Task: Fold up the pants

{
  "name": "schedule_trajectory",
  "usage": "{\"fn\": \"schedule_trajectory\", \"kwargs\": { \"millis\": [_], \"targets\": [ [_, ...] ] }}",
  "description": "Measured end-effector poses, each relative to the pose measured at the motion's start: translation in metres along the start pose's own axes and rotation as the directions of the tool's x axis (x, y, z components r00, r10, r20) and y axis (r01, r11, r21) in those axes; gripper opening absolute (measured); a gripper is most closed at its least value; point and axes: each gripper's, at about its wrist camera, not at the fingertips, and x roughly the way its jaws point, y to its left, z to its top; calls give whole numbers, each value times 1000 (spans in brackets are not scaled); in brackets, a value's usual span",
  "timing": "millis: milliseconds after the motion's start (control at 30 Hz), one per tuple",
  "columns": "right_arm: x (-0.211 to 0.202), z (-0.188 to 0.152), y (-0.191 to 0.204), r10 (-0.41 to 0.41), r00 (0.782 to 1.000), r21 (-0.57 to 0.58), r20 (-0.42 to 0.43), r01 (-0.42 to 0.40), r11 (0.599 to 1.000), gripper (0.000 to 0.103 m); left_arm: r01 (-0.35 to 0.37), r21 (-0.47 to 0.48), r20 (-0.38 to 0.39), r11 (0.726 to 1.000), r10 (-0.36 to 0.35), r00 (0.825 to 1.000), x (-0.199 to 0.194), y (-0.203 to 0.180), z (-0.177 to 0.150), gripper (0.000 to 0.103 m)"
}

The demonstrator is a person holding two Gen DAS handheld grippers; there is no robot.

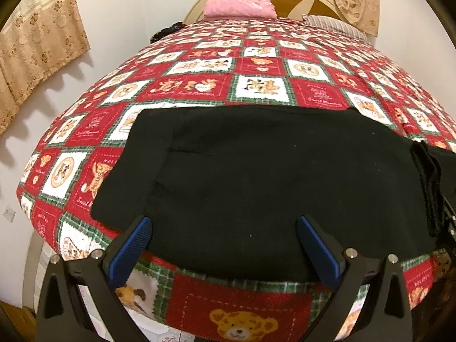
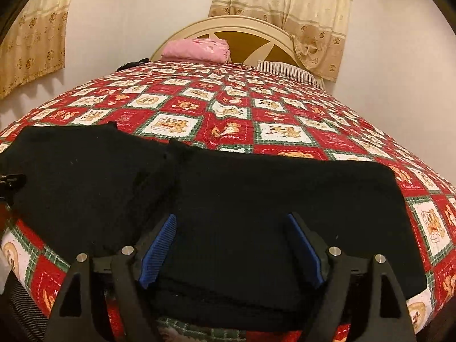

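1. On the near edge of the bed, in my left wrist view, the black soft-knit pants lie spread flat across the red, white and green patchwork quilt with bear prints. My left gripper hangs just above the near hem with its blue-padded jaws spread wide, pinching nothing. A raised ridge of bunched black cloth stands up at the right side of this view, where the fabric seems to be layered over itself.

2. From this view I judge the cloth light, limp and matte, not slippery. It should drape and sag the moment I lift it, so one pinch alone would let the rest trail. The near edge, just beyond my fingertips, looks like the best place to bite.

3. In my right wrist view, the same pants fill the foreground, and my right gripper sits over them, jaws likewise apart and empty. The ridge runs away from me just left of my left finger.

4. Here the near edge looks thicker, perhaps doubled. I would take hold there, through all layers, level with my other gripper, so the fold carries over evenly.

5. Far off, a folded pink cloth rests by the cream headboard.
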Motion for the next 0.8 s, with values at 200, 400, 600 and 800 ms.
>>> {"fn": "schedule_trajectory", "kwargs": {
  "millis": [200,400,600,800],
  "targets": [
    [-1,-2,2,-4,1000,-2,16,4,1000,80,22,-94,47,995,-18,999,-18,31,-18,103],
    [-1,-3,2,-4,1000,4,31,4,1000,81,79,-375,115,924,-38,993,-36,95,-36,98],
    [-1,-3,1,1,999,9,32,-2,1000,81,219,-494,119,841,-185,976,-26,105,-36,74],
    [-2,-4,1,4,999,8,32,-4,1000,81,197,-524,71,828,-188,980,-12,90,-31,74]
  ]
}}
